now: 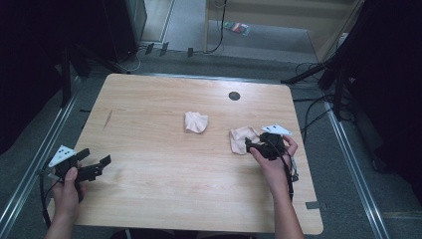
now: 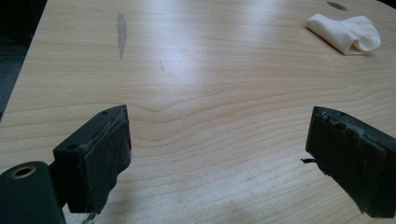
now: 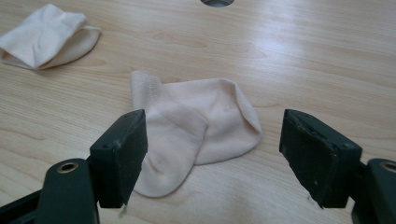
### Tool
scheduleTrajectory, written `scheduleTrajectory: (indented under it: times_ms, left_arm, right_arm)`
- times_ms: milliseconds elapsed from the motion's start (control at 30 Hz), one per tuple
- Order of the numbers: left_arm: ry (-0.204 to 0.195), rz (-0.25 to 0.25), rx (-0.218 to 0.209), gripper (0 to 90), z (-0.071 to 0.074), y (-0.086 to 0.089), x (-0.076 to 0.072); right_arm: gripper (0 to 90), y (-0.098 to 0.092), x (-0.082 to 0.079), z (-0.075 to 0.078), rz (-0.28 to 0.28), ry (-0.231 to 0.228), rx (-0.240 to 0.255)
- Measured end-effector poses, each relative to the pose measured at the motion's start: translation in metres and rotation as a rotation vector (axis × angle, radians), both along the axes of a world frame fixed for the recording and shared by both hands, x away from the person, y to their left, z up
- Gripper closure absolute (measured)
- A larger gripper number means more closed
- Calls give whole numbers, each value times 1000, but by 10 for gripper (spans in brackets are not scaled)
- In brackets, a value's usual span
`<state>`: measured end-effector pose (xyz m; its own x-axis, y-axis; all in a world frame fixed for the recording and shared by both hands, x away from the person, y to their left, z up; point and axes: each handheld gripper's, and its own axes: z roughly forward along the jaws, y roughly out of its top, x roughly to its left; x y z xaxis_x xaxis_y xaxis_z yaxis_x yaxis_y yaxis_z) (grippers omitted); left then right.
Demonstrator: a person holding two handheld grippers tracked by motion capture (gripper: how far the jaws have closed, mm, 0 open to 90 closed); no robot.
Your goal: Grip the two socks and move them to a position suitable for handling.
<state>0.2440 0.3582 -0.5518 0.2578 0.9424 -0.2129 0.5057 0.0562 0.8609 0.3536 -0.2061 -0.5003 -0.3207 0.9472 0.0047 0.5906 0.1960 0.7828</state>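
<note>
R gripper [image 3: 212, 154] has its jaws wide apart, nothing pinched. Pads clear of the fabric on both sides. Peach sock [image 3: 196, 135] lies flat on the table [image 3: 317, 60] right ahead of the R fingers, toe end reaching in between the fingertips, cuff end pointing away and to the L-hand finger's side. Sock looks folded over itself, one layer on top of the other. L-hand finger [image 3: 119, 156] overlaps the sock's edge in the R gripper view; touching or just above, can't tell. R-hand finger [image 3: 317, 156] sits beside the sock's heel bulge, apart from it.

High view: R gripper [image 1: 255, 143] held in the person's R hand [image 1: 273, 159], tips at the near edge of that sock [image 1: 242, 139].

2nd sock [image 3: 46, 42], same peach colour, bunched up, sits well beyond the R fingers, off toward the L-hand finger's side, apart from the 1st sock. Round hole in the table [image 3: 217, 2] straight ahead, further out.

L gripper [image 2: 219, 154] also open wide, bare wood between the fingers, nothing held. In the L gripper view the bunched sock [image 2: 345, 32] is far ahead, past the R-hand finger's side. Grey scuff mark [image 2: 121, 32] on the wood, far ahead on the L-hand finger's side. High view: L gripper [image 1: 97, 163] near the table's front L corner, L hand [image 1: 67, 186] around it, well apart from both socks.
</note>
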Motion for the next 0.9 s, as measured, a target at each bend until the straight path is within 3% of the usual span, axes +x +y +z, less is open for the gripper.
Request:
scheduleTrajectory:
  times_ms: [167,267,367,467,600,800,833,867,900]
  left_arm:
    - [6,-2,-6,73,0,2,0]
    - [4,-1,-6,73,0,1,0]
    - [6,0,-9,73,0,2,0]
    - [-1,0,-12,72,0,1,0]
    - [-2,1,-14,73,0,1,0]
    - [1,-4,-6,73,0,1,0]
    - [2,-3,-4,73,0,1,0]
    - [2,-2,-5,73,0,1,0]
    - [1,-2,-6,73,0,1,0]
  right_arm:
    - [238,7,15,-12,26,28,-16]
    - [223,10,25,-21,38,46,0]
    - [212,13,33,-27,37,50,27]
    - [209,16,39,-33,37,49,21]
    - [205,18,45,-43,9,89,7]
    - [229,19,43,-48,15,52,-6]
    - [254,20,42,-48,5,47,-3]
    - [375,21,40,-48,-3,27,-1]
    - [375,21,40,-48,-3,27,-1]
